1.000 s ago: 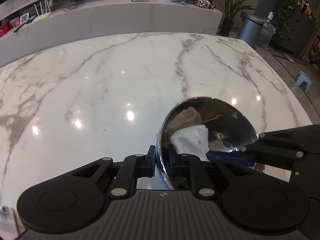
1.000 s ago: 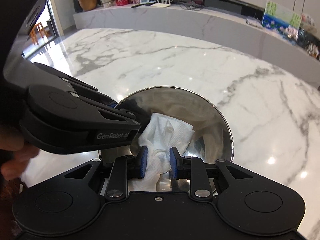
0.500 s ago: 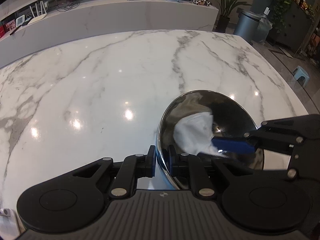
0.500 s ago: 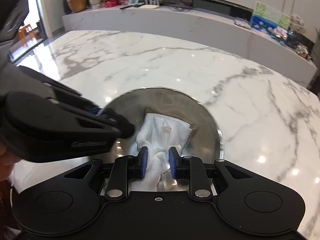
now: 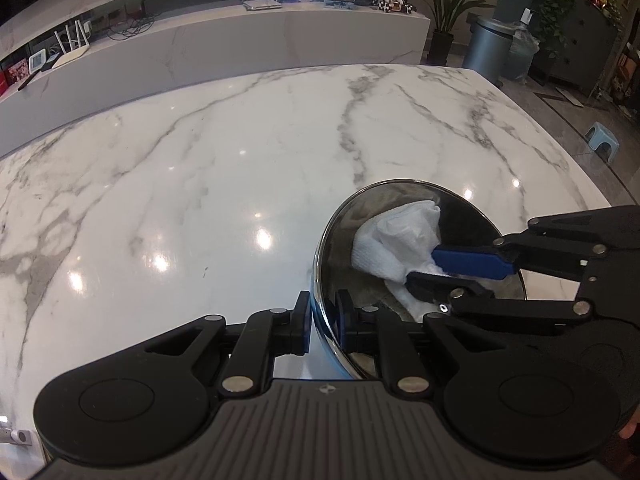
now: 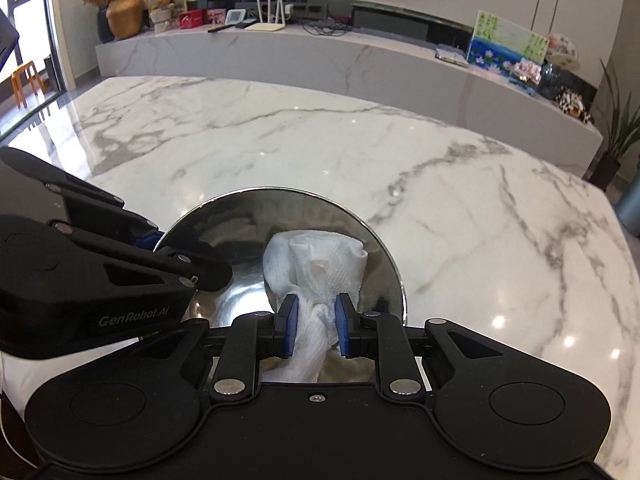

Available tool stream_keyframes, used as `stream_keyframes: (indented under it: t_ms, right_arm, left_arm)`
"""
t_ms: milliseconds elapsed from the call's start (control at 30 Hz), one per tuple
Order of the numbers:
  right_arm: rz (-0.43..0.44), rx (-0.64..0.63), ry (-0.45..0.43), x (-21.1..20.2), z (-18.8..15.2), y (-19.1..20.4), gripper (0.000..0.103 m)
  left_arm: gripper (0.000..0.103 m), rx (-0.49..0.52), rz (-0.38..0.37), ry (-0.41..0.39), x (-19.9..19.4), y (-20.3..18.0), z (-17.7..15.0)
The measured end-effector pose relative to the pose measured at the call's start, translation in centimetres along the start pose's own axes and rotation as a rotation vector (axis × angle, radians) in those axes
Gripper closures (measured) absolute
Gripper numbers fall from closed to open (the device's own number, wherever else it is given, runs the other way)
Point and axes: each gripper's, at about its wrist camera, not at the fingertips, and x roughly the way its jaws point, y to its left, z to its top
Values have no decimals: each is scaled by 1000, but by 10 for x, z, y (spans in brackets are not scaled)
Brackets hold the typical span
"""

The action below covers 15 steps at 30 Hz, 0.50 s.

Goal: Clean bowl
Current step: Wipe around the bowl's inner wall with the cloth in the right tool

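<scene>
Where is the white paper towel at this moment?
The paper towel is inside the steel bowl, pinched by the right gripper; the left gripper clamps the bowl's near rim.

Marble table (image 5: pixel 200 184) w/ steel bowl (image 5: pixel 472 216).

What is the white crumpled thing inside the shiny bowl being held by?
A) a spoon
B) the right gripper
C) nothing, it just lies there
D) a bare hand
B: in the right wrist view the right gripper has its blue jaws pressed on both sides of the white paper towel, which reaches down into the metal bowl.
</scene>
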Motion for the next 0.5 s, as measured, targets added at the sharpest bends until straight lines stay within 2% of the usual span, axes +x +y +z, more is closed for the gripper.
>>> stream_keyframes:
  t_ms: [233, 300, 500]
  right_arm:
    - [92, 40, 28, -1, -1, -4, 84]
    - [143, 52, 36, -2, -1, -4, 84]
    - [165, 36, 41, -5, -1, 0, 84]
  left_arm:
    - [93, -15, -5, -1, 0, 3, 1]
    - [93, -11, -4, -2, 0, 2, 1]
    - [93, -8, -2, -4, -1, 0, 0]
